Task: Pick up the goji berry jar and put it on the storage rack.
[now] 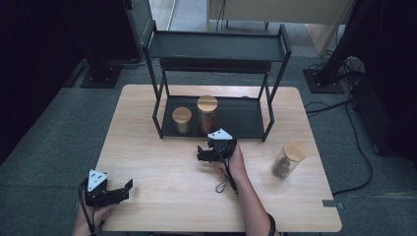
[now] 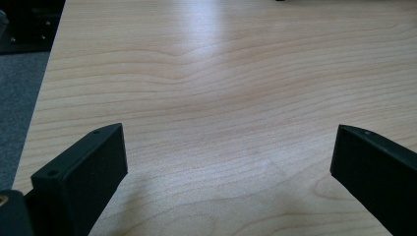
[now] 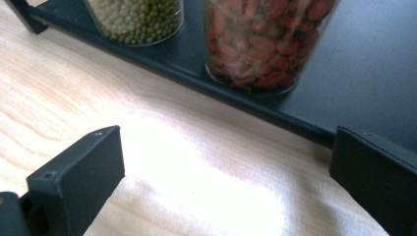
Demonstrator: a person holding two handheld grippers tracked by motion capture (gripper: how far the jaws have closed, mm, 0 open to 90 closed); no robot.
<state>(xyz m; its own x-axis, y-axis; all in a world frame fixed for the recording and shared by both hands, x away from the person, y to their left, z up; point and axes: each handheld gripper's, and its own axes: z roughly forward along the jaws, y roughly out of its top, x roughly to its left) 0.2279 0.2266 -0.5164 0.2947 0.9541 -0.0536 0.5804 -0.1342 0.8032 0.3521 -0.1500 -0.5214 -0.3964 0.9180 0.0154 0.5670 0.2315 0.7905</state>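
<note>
- Three glass jars with round wooden lids are in view: two on the bottom shelf of the black metal rack (image 1: 269, 115), one out on the wooden desk (image 1: 162, 167) to the right of the rack.
- On that shelf, the tall jar (image 1: 207, 114) holds reddish-brown beans or dried fruit; the short jar (image 1: 182, 120), just to its left, holds small green beans. The two stand near each other, apart.
- The third jar (image 1: 288, 160) holds something dark and stands well apart from the rack.
- The right tool (image 1: 202, 152) sits just in front of the rack's lower shelf, near the tall jar; in the right gripper view its jaws are spread wide with nothing between them, the tall jar just beyond.
- The left tool (image 1: 127, 189) rests over the desk's near left corner, well apart from the rack, jaws also wide apart and gripping nothing.
</note>
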